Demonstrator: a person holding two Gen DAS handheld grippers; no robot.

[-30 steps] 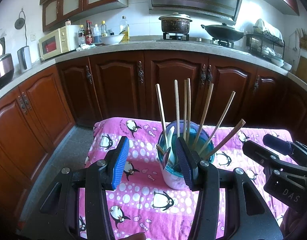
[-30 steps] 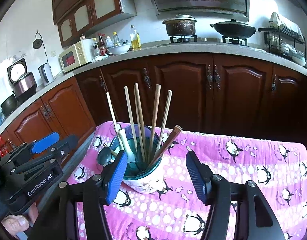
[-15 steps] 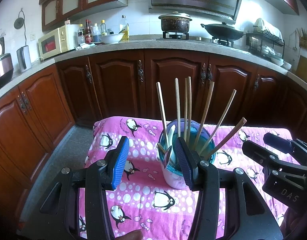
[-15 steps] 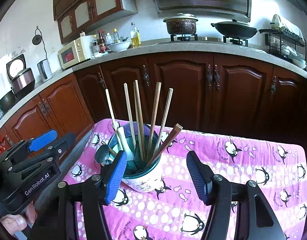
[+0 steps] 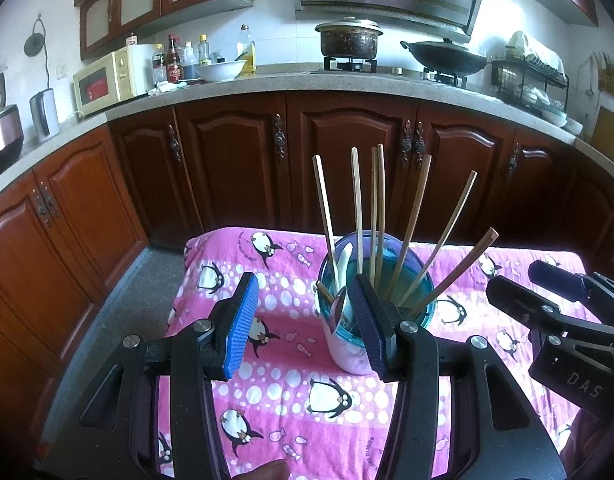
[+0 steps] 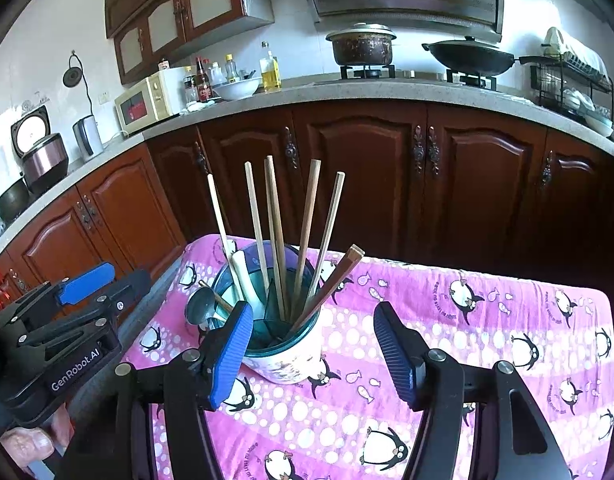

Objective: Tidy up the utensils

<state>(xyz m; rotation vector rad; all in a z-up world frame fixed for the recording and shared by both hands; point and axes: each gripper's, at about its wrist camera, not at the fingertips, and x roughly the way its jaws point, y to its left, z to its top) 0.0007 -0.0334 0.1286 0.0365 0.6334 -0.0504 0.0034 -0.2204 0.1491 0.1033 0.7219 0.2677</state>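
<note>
Here, centre frame, your left gripper (image 5: 303, 320) and right gripper (image 6: 313, 344) gape empty; grasp stiff, slippery chopsticks (image 6: 275, 232) mid-shaft.

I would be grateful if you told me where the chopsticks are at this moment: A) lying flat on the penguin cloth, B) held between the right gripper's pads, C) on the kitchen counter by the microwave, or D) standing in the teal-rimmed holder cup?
D: the chopsticks stand fanned out inside the holder cup on the pink penguin cloth, with both grippers' jaws open and empty.
</note>
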